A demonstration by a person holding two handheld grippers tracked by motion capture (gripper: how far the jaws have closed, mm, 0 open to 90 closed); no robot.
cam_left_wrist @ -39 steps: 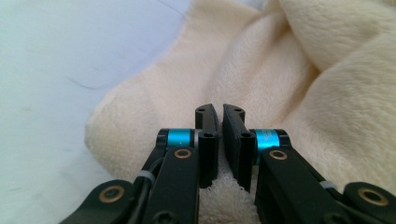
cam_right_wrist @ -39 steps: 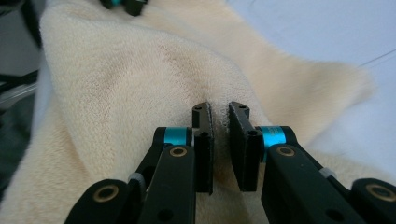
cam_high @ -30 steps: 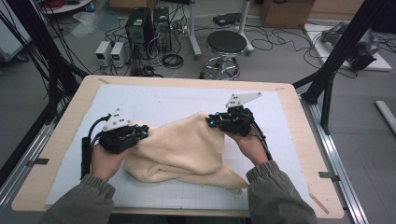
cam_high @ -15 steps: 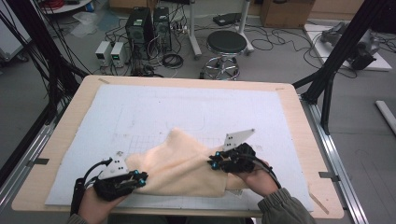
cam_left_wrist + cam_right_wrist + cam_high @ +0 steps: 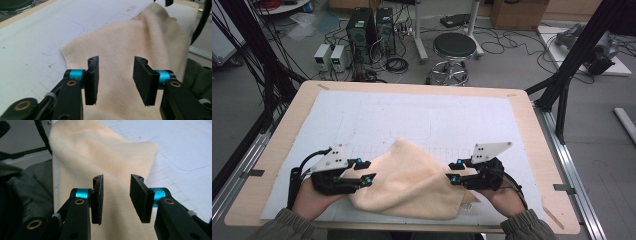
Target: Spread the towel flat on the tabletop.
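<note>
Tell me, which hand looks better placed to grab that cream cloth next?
Probably the left. The left gripper has its open fingers over the cloth edge; the right gripper, also open, sits similarly close, so it's nearly even.

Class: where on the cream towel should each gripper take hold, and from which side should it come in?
Grip the towel at its side edges near the table's front. Bring the left gripper in from the left and the right gripper from the right, both low. The cloth lies bunched and thick there, so open fingers can probably close around an edge.
</note>
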